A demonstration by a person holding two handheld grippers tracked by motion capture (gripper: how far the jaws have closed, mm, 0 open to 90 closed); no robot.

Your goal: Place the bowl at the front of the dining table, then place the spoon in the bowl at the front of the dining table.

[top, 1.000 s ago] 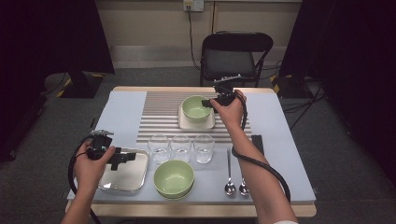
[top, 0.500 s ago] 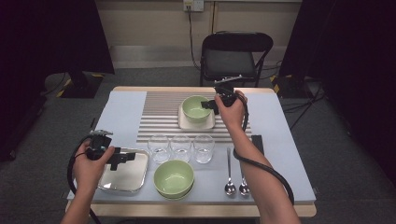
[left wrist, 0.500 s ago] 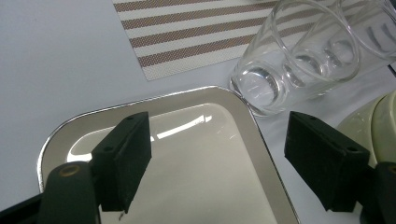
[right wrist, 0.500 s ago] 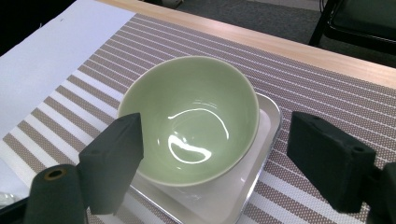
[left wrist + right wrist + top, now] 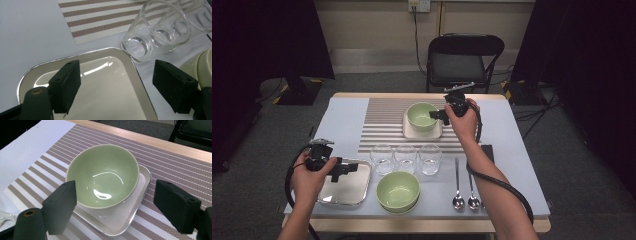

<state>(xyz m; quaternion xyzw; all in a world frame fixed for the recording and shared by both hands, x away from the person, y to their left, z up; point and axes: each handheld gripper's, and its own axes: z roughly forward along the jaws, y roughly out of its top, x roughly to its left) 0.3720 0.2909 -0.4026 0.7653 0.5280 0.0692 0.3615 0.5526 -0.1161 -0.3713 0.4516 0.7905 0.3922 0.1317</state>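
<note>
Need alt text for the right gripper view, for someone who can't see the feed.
The right claw hangs open just above a pale green bowl, its two black jaws spread to either side of the near rim without touching it. The empty bowl sits on a white square tray, which rests on a brown-and-white striped placemat.

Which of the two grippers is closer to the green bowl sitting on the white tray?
The right gripper. Its open fingers are right beside that green bowl on the white tray, at the far side of the table. The left gripper hovers over the silver tray at the near left corner.
</note>
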